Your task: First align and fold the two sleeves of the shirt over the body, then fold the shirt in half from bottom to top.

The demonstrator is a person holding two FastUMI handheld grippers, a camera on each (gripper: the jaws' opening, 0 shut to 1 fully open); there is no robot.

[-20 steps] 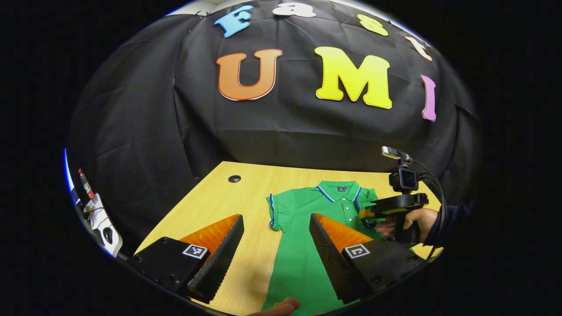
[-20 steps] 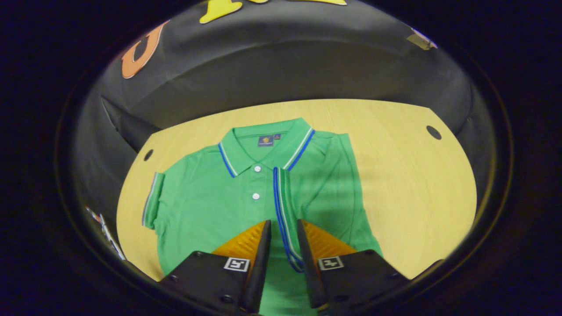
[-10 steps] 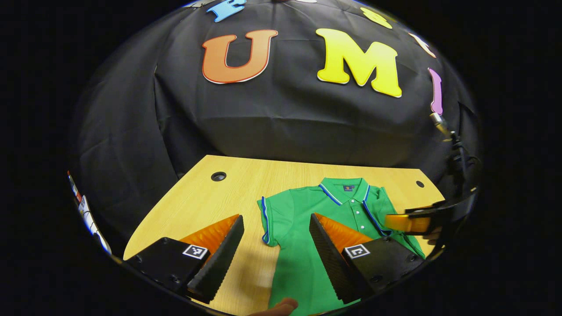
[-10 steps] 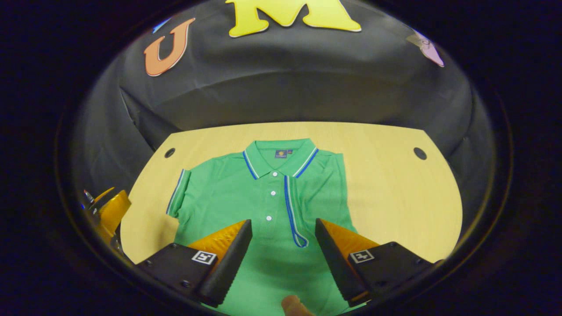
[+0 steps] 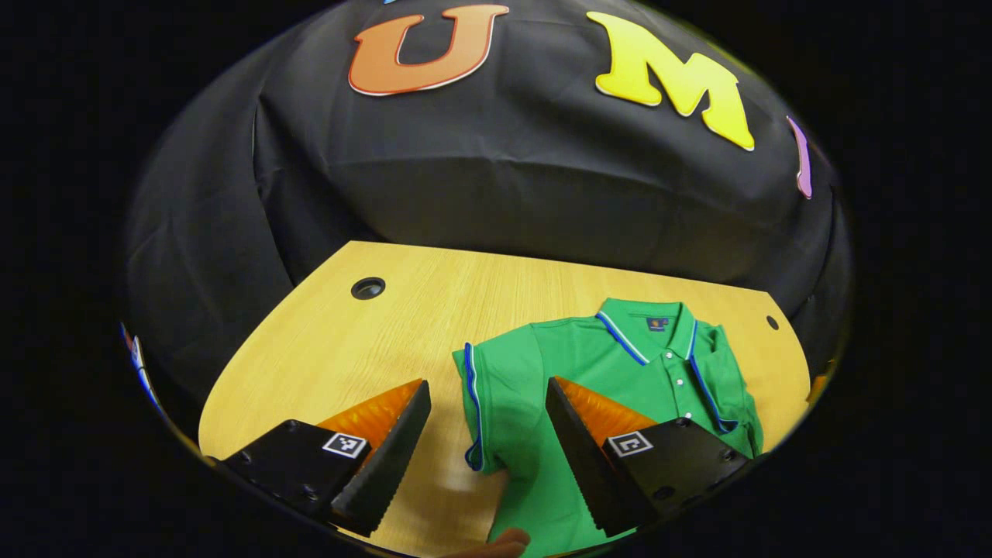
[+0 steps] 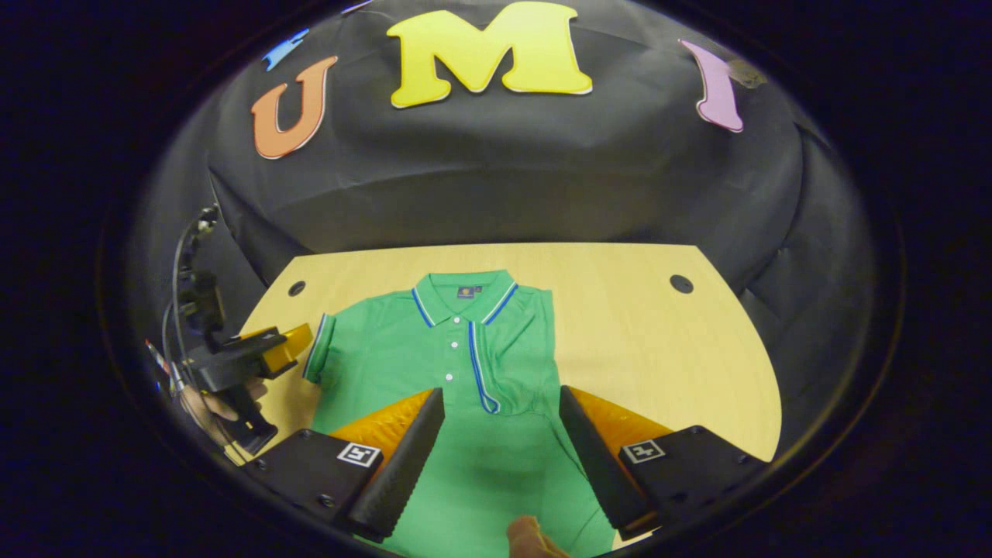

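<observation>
Green polo shirt (image 6: 403,364): flat on wooden table (image 6: 651,341), collar toward wall. Right sleeve (image 6: 484,372) now folded over body, released 1 s ago. Right gripper (image 6: 500,453): spread, empty, backed off. Left gripper (image 5: 484,449): spread, closing on flat left sleeve (image 5: 474,403), next fold. Black cloth backdrop.

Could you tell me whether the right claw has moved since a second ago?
Yes. The right claw has let go of the green polo shirt's folded sleeve, opened, and drawn back toward the near edge of the wooden table, away from the collar.
</observation>
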